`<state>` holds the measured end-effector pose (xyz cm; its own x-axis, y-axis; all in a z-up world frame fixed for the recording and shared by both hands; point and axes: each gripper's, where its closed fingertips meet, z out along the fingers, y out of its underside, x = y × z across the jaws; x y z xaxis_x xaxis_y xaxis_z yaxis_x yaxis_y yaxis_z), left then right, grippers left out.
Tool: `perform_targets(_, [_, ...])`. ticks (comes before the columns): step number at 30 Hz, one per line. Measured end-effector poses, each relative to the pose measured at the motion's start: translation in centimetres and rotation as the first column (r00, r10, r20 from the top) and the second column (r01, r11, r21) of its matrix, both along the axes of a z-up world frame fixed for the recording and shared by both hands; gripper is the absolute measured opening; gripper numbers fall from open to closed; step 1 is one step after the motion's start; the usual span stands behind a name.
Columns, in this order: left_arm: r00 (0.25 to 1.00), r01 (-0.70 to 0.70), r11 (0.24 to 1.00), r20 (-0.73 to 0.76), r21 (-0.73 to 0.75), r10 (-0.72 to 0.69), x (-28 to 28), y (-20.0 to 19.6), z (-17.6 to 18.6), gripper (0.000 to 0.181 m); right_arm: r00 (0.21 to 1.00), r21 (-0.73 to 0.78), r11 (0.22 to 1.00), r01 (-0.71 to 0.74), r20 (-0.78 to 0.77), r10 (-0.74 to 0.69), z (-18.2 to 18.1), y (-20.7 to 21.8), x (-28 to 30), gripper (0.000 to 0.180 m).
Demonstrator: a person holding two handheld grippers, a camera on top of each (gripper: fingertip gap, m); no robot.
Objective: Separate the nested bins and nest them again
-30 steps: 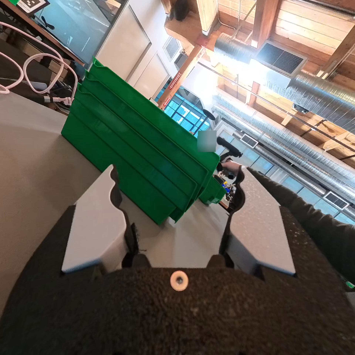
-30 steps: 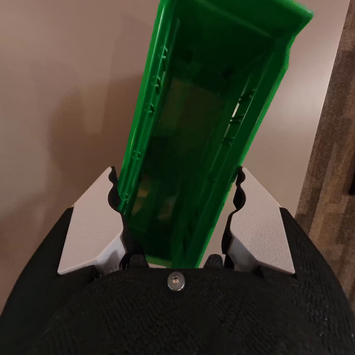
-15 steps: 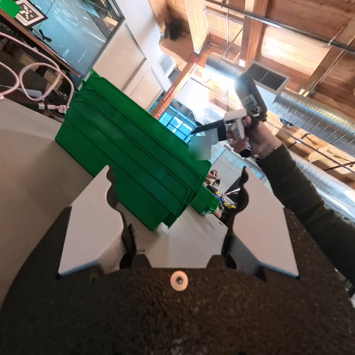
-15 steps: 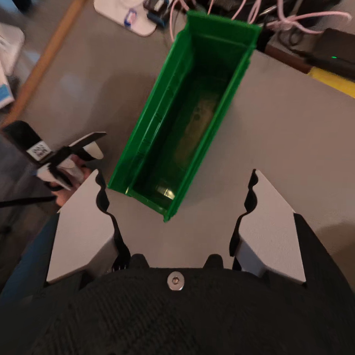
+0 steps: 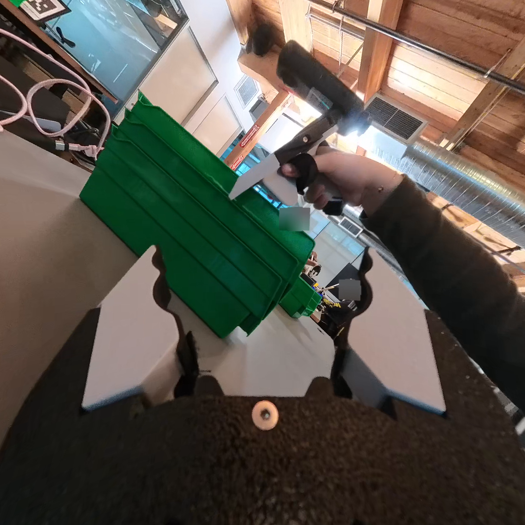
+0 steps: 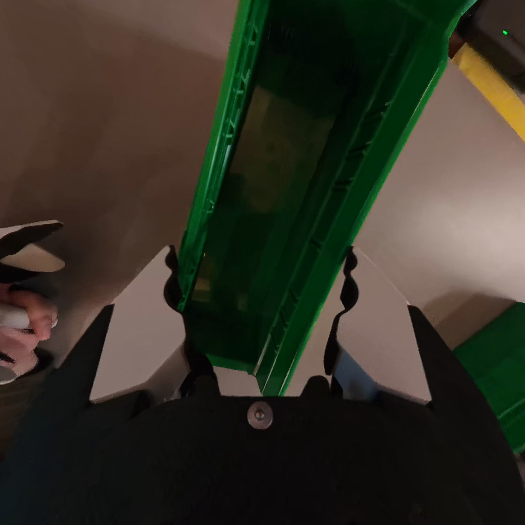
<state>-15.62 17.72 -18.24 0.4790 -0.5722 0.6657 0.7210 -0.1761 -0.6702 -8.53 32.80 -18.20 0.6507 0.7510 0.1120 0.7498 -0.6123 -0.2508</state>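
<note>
The left gripper (image 5: 261,281) is held low with its two pale fingers (image 5: 133,326) spread wide apart and nothing between them. The right gripper (image 6: 260,281) points steeply downward, fingers (image 6: 142,326) likewise parted — neither one pressing on anything. From the left wrist view, the right gripper (image 5: 255,181) shows higher up and farther off, its pale fingertips angled down. A hand (image 5: 349,179) wraps the grip, wrist bent, a dark sleeve (image 5: 443,255) running back toward the body. The other hand (image 6: 25,321) — blurred — shows at the edge of the right wrist view.
</note>
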Motion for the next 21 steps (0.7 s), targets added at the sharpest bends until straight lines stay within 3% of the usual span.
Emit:
perform_targets(4, [1.0, 0.009, 1.0, -0.001, -0.013, -0.009, 0.1, 0.2, -0.2, 0.133, 0.998, 0.004, 0.999, -0.038, 0.041, 0.038, 0.5, -0.1, -0.1, 0.105])
perform_targets(13, [1.0, 0.024, 0.999, 0.02, -0.028, -0.024, 0.2, 0.3, -0.4, 0.133, 0.991, -0.016, 0.997, -0.081, -0.11, 0.078, 2.9, -0.8, -0.9, 0.107])
perform_targets(21, [0.999, 0.03, 0.999, 0.035, -0.038, -0.028, 0.1, 0.4, -0.5, 0.133, 0.98, 0.071, 0.99, -0.125, -0.149, 0.135, 3.6, -0.1, -0.7, 0.104])
